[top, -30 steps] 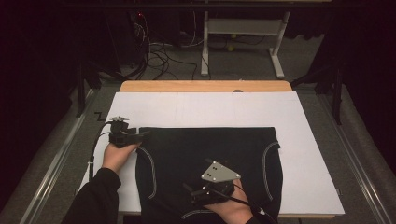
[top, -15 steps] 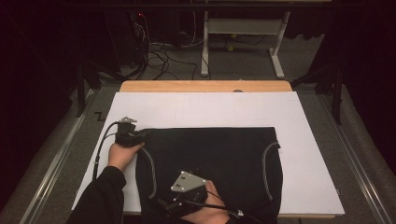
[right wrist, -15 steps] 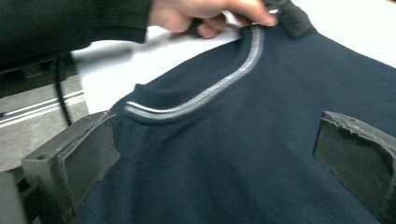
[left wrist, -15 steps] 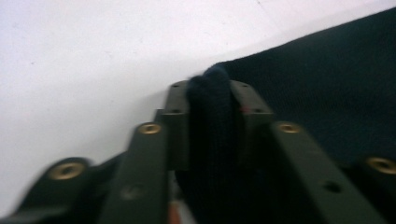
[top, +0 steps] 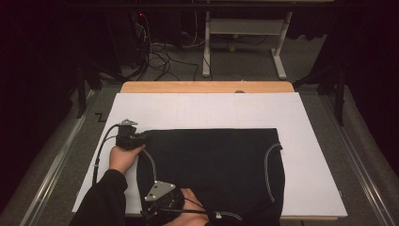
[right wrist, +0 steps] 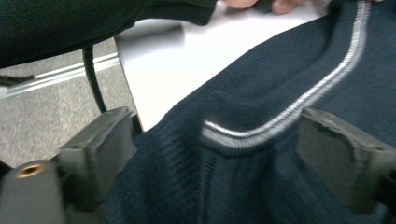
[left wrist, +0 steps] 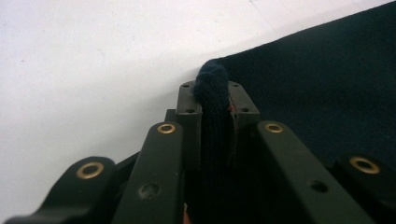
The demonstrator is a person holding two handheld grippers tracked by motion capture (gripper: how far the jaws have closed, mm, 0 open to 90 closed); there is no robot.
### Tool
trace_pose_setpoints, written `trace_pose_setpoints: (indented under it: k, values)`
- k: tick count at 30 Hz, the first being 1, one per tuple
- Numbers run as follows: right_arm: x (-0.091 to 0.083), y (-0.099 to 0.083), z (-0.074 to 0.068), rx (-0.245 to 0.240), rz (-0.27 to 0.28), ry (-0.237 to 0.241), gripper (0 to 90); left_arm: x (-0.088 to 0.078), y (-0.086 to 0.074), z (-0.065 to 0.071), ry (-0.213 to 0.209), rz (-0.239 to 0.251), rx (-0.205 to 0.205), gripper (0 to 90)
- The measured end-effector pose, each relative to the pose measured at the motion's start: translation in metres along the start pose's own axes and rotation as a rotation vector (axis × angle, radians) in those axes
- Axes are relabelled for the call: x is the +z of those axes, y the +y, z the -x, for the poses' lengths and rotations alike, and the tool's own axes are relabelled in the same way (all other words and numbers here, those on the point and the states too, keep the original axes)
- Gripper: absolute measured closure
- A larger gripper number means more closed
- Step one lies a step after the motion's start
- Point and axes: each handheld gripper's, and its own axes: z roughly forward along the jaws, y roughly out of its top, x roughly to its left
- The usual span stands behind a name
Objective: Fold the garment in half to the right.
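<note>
Pinching dark garment (left wrist: 212, 121) corner, left gripper (left wrist: 212, 100) jaws.

Dark ribbed knit cloth garment (top: 211, 165), matt, with smooth pale grey piping (right wrist: 285, 114). Table cover (top: 211, 110): matt white sheet, smooth; bare wood edge (top: 207, 87) at far side. Left gripper (left wrist: 212, 100): matt black plastic, brass-coloured rivets. Floor (top: 306, 56): rough grey carpet.
</note>
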Motion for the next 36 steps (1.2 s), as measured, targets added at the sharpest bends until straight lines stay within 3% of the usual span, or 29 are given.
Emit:
trace_pose_setpoints:
  k: [8,11,15,27,31,36]
  values:
    - [0.017,0.004,-0.013,-0.034,-0.054,-0.003,20.6,0.0,-0.001,-0.001,-0.011,0.003,-0.01,74.7]
    - [0.02,0.003,-0.02,-0.092,-0.069,-0.051,24.7,0.0,-0.001,-0.001,-0.012,0.003,-0.01,74.7]
    - [0.022,0.002,-0.023,-0.114,-0.068,-0.09,31.4,0.0,-0.001,-0.001,-0.014,0.003,-0.012,74.6]
    - [0.019,0.001,-0.021,-0.103,-0.061,-0.077,38.5,-0.001,-0.001,-0.002,-0.02,0.003,-0.016,74.6]
    - [0.015,0.0,-0.013,-0.06,-0.046,-0.08,53.5,-0.001,-0.001,-0.002,-0.021,0.003,-0.017,74.6]
    - [0.015,0.0,-0.013,-0.105,-0.055,-0.109,63.3,-0.001,-0.001,-0.002,-0.021,0.003,-0.017,74.6]
